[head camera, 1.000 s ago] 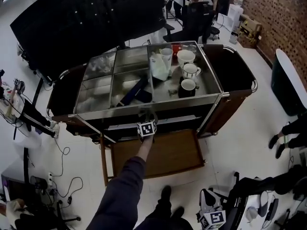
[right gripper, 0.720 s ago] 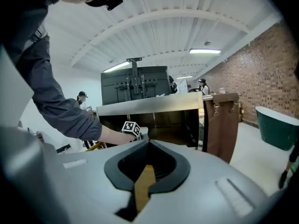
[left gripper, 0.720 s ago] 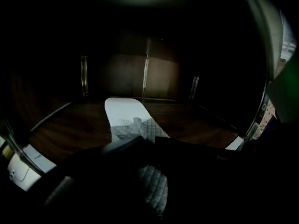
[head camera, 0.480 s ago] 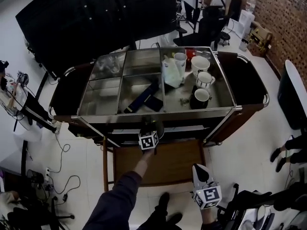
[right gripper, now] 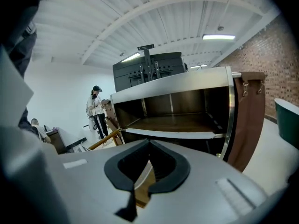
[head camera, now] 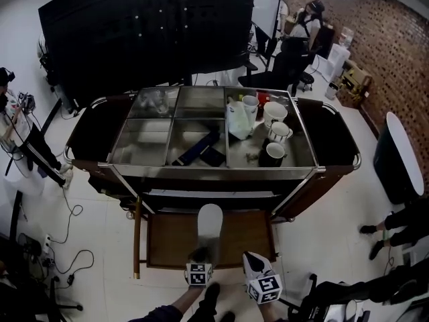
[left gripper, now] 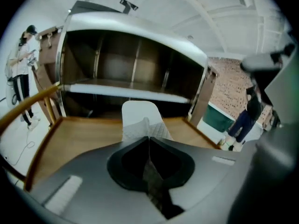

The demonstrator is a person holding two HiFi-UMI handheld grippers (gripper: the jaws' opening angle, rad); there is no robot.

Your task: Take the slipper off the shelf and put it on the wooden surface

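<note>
White slipper (head camera: 209, 224) has left the shelf (left gripper: 117, 90) and sits over the wooden surface (head camera: 171, 239); left gripper (head camera: 200, 255) clamped on its near end. Only release remains. Right gripper (head camera: 251, 260) closed, empty, beside the surface.

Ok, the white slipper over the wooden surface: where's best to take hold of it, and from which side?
Probably the near end of the slipper, at its thin quilted edge, coming from the person's side along its length. It points lengthwise toward the cart, so that edge faces you and is thin enough for the jaws. The left gripper is shut on it there.
</note>
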